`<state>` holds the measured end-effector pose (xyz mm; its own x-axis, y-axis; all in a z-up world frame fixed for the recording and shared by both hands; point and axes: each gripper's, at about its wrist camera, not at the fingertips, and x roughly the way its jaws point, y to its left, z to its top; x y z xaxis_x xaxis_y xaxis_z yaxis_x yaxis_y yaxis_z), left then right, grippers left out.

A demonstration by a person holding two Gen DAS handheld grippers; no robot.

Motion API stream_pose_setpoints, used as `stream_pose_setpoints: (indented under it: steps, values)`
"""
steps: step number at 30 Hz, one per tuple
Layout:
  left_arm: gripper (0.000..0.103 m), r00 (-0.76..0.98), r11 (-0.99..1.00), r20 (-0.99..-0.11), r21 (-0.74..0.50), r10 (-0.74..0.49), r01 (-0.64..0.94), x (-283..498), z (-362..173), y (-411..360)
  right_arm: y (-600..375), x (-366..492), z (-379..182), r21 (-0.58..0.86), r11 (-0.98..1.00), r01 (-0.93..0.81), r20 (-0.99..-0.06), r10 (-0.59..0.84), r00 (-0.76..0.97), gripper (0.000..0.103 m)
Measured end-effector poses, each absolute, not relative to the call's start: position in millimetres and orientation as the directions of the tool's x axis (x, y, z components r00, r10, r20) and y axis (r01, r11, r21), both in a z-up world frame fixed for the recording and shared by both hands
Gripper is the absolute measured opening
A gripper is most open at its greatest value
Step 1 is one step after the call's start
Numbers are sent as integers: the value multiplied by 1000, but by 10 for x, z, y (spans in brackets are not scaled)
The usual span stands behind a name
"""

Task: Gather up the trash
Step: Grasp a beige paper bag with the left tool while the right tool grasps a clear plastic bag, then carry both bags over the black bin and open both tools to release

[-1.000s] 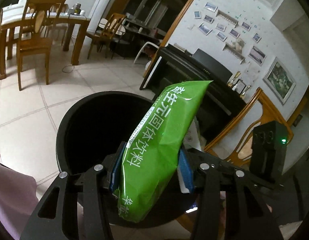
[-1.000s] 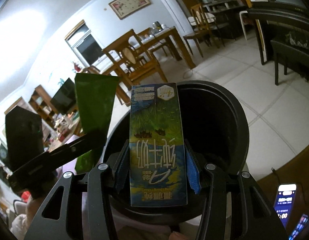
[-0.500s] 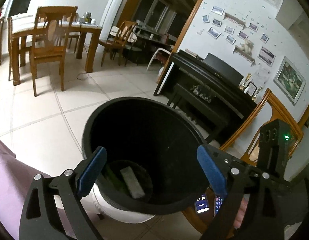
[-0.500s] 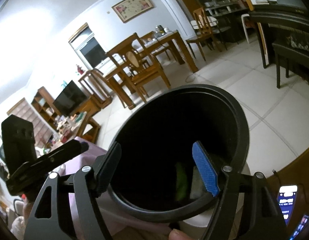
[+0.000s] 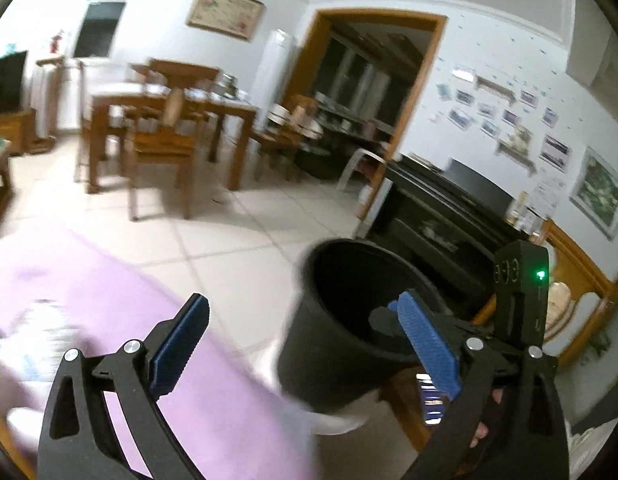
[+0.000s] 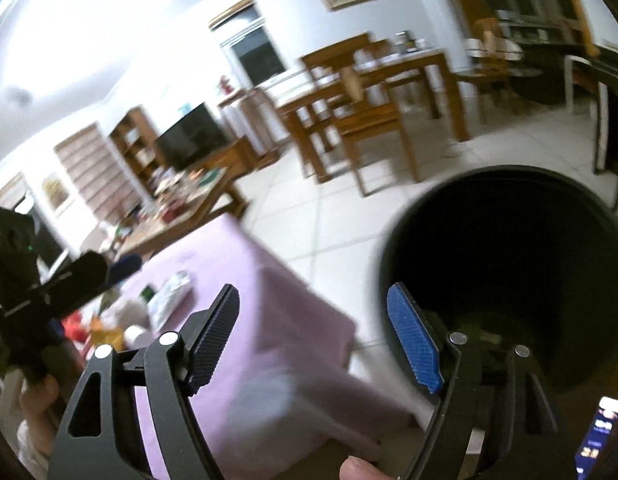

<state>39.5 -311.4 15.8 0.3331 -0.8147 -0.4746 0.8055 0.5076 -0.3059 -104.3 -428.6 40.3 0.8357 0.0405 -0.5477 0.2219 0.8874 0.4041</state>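
Holding both tongs empty beside the black trash bin.

Your left tongs are opening with nothing between the blue pads, over the pink worktop. Your right tongs stand open, also empty. Some blurred trash lies on the worktop.

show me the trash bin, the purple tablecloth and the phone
trash bin (image 6: 405, 216), right wrist view, on its near left rim
purple tablecloth (image 6: 269, 304), right wrist view, on the top near its corner
phone (image 6: 597, 436), right wrist view, on the lit screen
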Motion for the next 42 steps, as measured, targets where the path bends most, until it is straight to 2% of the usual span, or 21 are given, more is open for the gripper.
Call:
stream_pose_setpoints:
  steps: [7,12,14,17,24,25,27,28,29,31,32,34,37,42]
  values:
    - [95,549,697,-473,-225,-689,681,763,274,-1776,-3178,-200,424,371,927,61,-598,188,779,76]
    - [95,648,820,-551,-128,-526,557,1247,188,-895,-2646,451,376,349,937,21,-649,225,726,76]
    - [95,665,840,-579,-63,-471,539,1462,139,-676,-2495,654,295,329,944,18,-675,222,703,82]
    - [95,659,844,-643,38,-389,535,1812,-37,-464,-2350,994,160,284,958,30,-730,195,655,82]
    - [93,573,824,-757,84,-312,560,2515,-472,-202,-2023,1530,-138,266,963,32,-802,203,561,82]
    - [89,555,814,-766,74,-324,577,2569,-514,-164,-1984,1562,-160,260,965,27,-804,201,559,82]
    - [70,507,789,-780,27,-367,613,2602,-570,-130,-1919,1630,-201,247,969,16,-807,197,556,73]
    - [52,472,778,-797,6,-375,628,2623,-617,-154,-1891,1638,-226,237,972,11,-807,190,559,67]
    - [39,458,776,-810,5,-368,631,2639,-650,-166,-1849,1663,-237,227,974,3,-799,184,572,60]
    - [34,471,779,-803,14,-365,627,2622,-681,-172,-1822,1678,-225,245,969,-12,-782,205,588,50]
    - [23,474,784,-799,5,-370,621,2612,-670,-155,-1845,1681,-213,248,969,-15,-777,208,593,46]
    - [20,472,797,-788,-38,-395,603,2585,-646,-92,-1882,1638,-170,251,968,-18,-766,210,608,40]
    - [20,509,808,-759,-40,-407,587,2486,-544,-53,-1944,1538,-69,278,960,-23,-732,227,643,31]
    - [20,586,824,-655,-102,-477,557,2221,-155,-3,-2098,1297,218,278,960,-21,-672,210,710,22]
